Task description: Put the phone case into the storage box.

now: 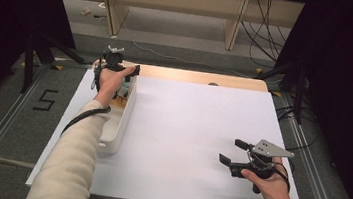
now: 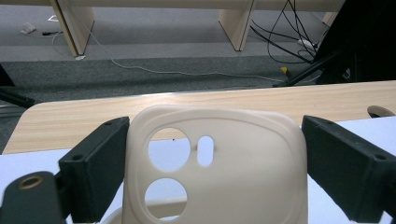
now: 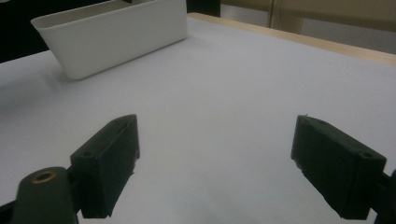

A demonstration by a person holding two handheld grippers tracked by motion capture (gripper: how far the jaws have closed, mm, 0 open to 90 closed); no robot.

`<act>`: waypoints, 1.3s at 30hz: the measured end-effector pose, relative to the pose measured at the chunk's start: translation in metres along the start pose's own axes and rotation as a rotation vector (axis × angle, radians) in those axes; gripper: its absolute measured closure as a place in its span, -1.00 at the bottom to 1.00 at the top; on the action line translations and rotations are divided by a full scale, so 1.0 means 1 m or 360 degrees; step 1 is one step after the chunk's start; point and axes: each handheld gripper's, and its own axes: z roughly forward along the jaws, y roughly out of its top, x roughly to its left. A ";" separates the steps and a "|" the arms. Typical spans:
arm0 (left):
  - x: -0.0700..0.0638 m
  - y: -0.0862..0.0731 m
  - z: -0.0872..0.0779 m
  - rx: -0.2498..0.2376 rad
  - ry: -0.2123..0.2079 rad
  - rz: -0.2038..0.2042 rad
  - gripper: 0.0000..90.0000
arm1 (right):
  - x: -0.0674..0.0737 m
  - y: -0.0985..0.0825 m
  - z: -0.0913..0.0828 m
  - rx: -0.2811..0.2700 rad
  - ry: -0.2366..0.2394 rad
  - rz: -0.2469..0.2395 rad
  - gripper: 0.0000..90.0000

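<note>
Cream silicone phone case stands upright between the left gripper fingers, which clasp its two sides above the white bin. Its long axis runs vertically. The right gripper rests well apart, fingers spread and empty above the worktop.

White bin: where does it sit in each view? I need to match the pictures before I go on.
High view: the white bin lies left of centre, its long side running away from the camera.
Left gripper view: probably the pale curved rim at the bottom, behind the phone case.
Right gripper view: top left, far beyond the jaws.
Shared landmark: the wooden table edge.
</note>
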 end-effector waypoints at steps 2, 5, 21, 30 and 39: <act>0.000 0.000 0.000 -0.0001 -0.0003 0.0000 -0.77 | 0.000 0.000 0.000 0.0000 0.0001 0.0000 -0.64; 0.000 0.000 0.000 0.0002 -0.0008 0.0004 -0.77 | 0.000 0.000 0.000 0.0001 0.0002 0.0000 -0.64; 0.000 0.002 0.000 0.0027 -0.0012 0.0019 -0.77 | 0.000 0.000 0.001 0.0002 0.0005 0.0000 -0.64; 0.000 0.002 0.000 0.0034 -0.0004 0.0020 -0.78 | 0.000 0.000 0.001 0.0003 0.0005 0.0000 -0.64; 0.001 0.001 0.002 0.0049 0.0001 0.0027 -0.78 | 0.000 0.000 0.001 0.0004 0.0008 0.0001 -0.64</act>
